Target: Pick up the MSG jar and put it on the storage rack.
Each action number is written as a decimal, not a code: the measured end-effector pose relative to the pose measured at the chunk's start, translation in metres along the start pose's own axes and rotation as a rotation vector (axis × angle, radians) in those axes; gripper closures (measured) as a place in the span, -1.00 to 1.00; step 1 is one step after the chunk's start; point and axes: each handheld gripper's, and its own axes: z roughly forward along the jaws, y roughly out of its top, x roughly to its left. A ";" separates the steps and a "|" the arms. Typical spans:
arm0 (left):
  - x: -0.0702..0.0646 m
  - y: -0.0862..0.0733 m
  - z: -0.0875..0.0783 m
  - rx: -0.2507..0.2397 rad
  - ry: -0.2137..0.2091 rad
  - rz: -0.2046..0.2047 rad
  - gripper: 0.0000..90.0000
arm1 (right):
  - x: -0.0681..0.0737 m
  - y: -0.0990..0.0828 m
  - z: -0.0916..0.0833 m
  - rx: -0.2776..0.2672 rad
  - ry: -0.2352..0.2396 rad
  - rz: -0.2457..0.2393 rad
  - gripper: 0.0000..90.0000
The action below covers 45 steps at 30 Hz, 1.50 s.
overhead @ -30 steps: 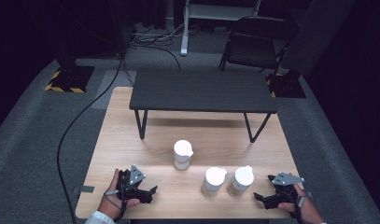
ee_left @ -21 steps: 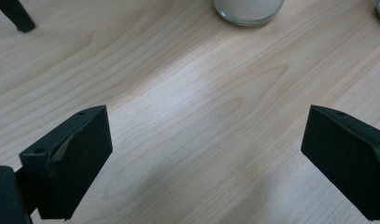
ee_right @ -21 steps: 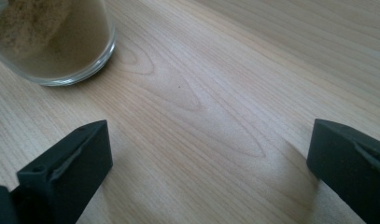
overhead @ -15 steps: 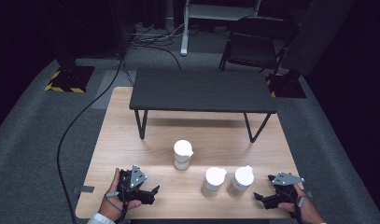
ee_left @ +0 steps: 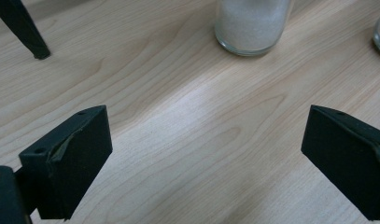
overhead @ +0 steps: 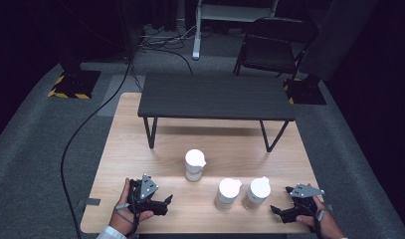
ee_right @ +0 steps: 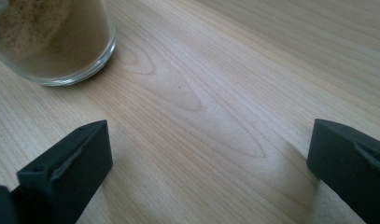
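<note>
Three glass jars with white lids stand upright on the wooden table [overhead: 130, 149]. One jar [overhead: 194, 164] is near the middle, and two more [overhead: 227, 193] [overhead: 255, 191] stand side by side to its front right. My left gripper [overhead: 163, 203] rests at the front left, open, its jaws pointing towards the jars. In the left gripper view, the left gripper [ee_left: 204, 126] is wide open over bare wood, with a jar of white grains [ee_left: 252, 25] ahead. My right gripper [overhead: 277, 211] lies at the front right, also open. The right gripper [ee_right: 207, 140] has a jar of tan powder [ee_right: 52, 42] ahead on its left.
A low dark bench-like table [overhead: 217, 97] stands across the far half of the wooden table; one of its legs [ee_left: 24, 28] is visible in the left gripper view. A folding chair [overhead: 274, 47] and floor cables [overhead: 90, 124] lie beyond.
My left gripper has edged slightly to the right along the front edge. The right gripper and the jars have stayed put.
</note>
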 end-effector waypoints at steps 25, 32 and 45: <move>0.005 0.023 0.022 -0.038 -0.038 0.030 -0.96 | 0.000 0.000 0.000 0.000 0.001 0.000 -1.00; 0.003 0.035 0.028 -0.065 -0.057 0.041 -0.96 | 0.000 0.000 0.000 0.000 0.001 -0.001 -1.00; 0.004 0.046 0.043 -0.054 -0.090 0.035 -0.96 | 0.000 0.000 0.000 0.000 0.002 -0.001 -1.00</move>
